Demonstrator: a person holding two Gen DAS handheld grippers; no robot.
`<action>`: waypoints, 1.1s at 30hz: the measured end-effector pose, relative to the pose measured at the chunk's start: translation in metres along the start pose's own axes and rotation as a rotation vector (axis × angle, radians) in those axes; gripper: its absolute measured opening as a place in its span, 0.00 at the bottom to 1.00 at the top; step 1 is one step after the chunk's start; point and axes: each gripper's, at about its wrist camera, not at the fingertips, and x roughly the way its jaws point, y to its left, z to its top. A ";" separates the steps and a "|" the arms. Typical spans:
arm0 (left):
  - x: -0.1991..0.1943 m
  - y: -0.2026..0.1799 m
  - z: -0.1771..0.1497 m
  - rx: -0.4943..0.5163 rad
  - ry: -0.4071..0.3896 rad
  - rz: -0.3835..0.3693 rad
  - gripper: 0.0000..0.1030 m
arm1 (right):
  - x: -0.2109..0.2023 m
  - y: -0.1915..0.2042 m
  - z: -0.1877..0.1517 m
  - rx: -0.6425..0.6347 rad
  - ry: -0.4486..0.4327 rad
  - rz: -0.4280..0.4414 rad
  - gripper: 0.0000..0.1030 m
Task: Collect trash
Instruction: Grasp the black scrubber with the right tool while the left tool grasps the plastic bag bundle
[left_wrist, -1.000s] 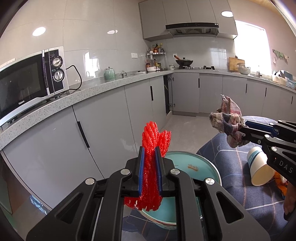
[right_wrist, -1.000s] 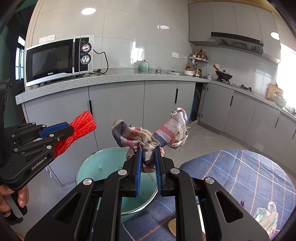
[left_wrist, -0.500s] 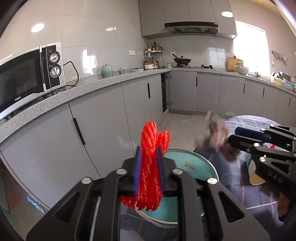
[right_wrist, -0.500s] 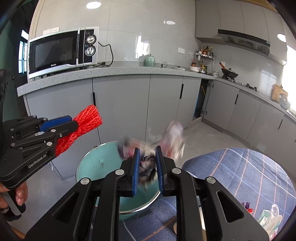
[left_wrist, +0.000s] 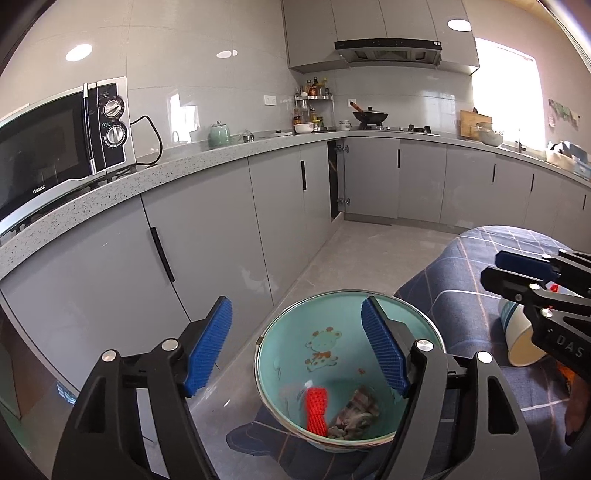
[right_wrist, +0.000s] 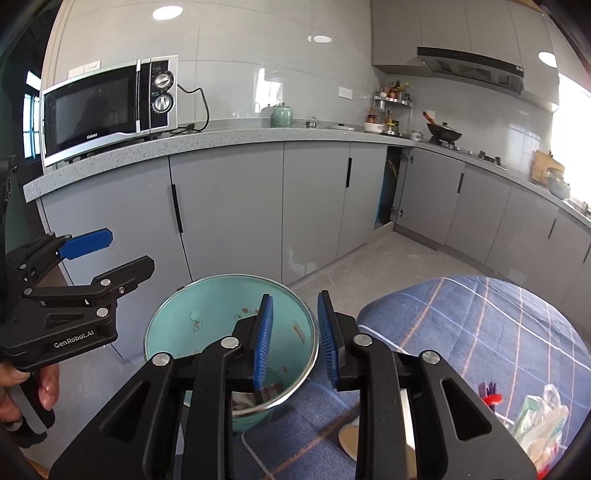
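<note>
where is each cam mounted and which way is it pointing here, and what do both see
Left wrist: sits on the left gripper, looking forward and down into the teal bin with red net and checked cloth inside; its opening fingers show, nothing between them, and the right gripper.
Right wrist: sits on the right gripper, facing the same bin and cabinets; its opening, empty fingers show, plus the left gripper and the hand holding it.
Shared: bin, microwave, counter, blue checked tablecloth.

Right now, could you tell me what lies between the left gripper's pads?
Nothing is held: the left gripper is opening. In the left wrist view, the bin shows below the gap.
</note>
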 end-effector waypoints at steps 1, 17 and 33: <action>-0.002 -0.001 0.000 0.000 -0.004 -0.004 0.71 | -0.005 0.000 -0.001 0.005 0.000 0.000 0.30; -0.042 -0.101 -0.016 0.169 -0.020 -0.174 0.73 | -0.134 -0.065 -0.053 0.156 -0.036 -0.246 0.44; -0.073 -0.204 -0.033 0.272 -0.040 -0.358 0.73 | -0.199 -0.148 -0.163 0.374 0.110 -0.515 0.52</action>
